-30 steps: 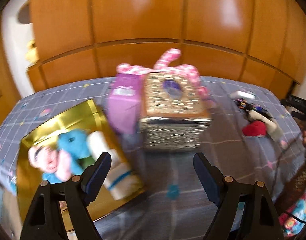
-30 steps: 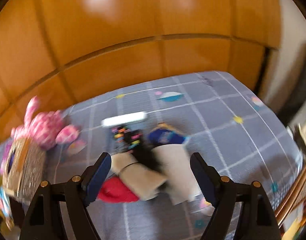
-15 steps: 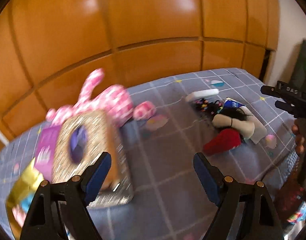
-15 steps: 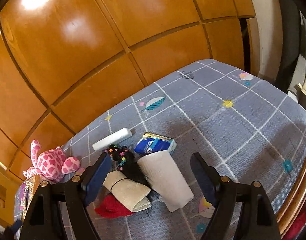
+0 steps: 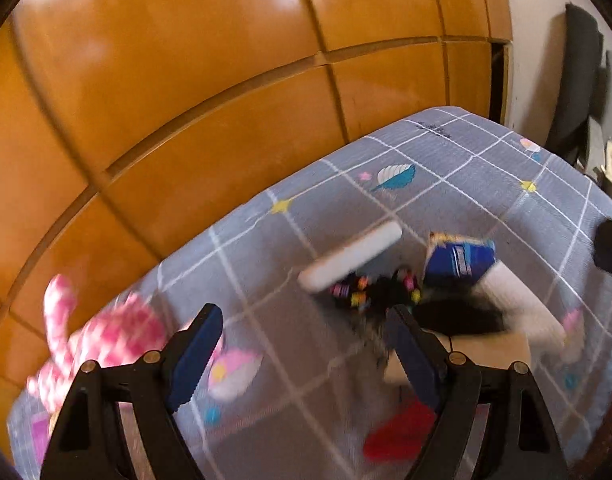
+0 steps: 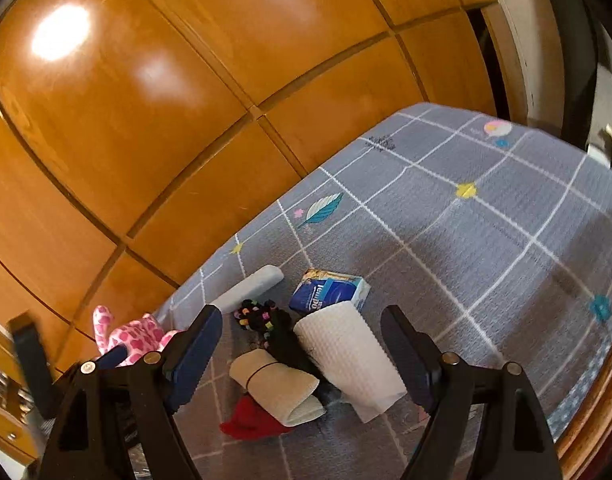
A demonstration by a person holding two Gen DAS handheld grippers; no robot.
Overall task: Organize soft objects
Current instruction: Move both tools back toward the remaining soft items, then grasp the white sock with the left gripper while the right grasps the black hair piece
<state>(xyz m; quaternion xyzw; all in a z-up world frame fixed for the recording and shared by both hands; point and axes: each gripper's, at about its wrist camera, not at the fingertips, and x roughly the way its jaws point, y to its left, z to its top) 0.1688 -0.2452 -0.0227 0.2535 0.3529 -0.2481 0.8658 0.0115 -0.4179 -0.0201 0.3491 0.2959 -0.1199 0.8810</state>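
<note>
We see the soft things gathered in a small pile on the grey checked bedcover (image 6: 486, 240). A white paper-towel roll (image 6: 348, 360) lies on its side, and just beside it is a beige rolled cloth (image 6: 276, 384) with a thin dark band round it. A red cloth (image 6: 250, 424) pokes out from under the beige roll. Between the two rolls runs something black and hair-like (image 6: 284, 342), with a cluster of black hair ties with coloured beads (image 6: 256, 316) at its far end. A blue tissue pack (image 6: 330, 290) sits touching the top of the paper-towel roll, and a white oblong bar (image 6: 248, 289) lies near the beads. Well apart, toward the headboard side, rests a pink spotted plush toy (image 6: 132, 338).

Our right gripper (image 6: 300, 350) hangs over the pile with its jaws spread wide — nothing is held between them. In the left wrist view, which is blurred, our left gripper (image 5: 302, 350) is likewise wide and empty, above bare cover between the plush toy (image 5: 106, 340) and the pile; its right finger overlaps the beige roll (image 5: 486, 354) and red cloth (image 5: 398, 436).

Behind the bed stands a glossy wooden panelled wall (image 6: 186, 100).
</note>
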